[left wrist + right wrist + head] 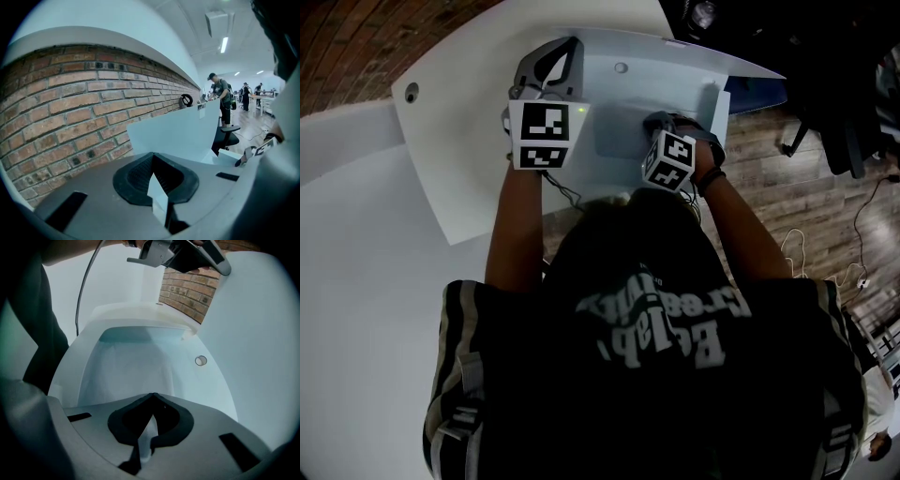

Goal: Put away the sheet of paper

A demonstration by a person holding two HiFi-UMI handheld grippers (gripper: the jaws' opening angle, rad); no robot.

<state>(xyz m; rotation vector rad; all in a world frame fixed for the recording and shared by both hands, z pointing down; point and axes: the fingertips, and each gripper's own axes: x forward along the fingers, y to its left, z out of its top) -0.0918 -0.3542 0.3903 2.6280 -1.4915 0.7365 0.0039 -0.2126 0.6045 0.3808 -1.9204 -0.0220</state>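
Note:
The sheet of paper (617, 137) lies flat on the white desk (469, 169) between my two grippers; in the right gripper view the sheet (126, 373) spreads out just ahead of the jaws. My right gripper (659, 122) points steeply down at the sheet's right edge with its jaws shut; whether the edge is pinched cannot be told. The right gripper (151, 414) hides the sheet's near edge. My left gripper (549, 64) hovers to the left of the sheet, jaws shut with nothing in them, and looks past the desk at a brick wall (70, 112). The left gripper (180, 256) also shows from below.
A round cable hole (622, 67) sits in the desk beyond the sheet, another (412, 92) at the far left. A white upright panel (180, 131) stands at the desk's edge. Office chairs (848, 112) and cables (811, 262) are on the wooden floor to the right.

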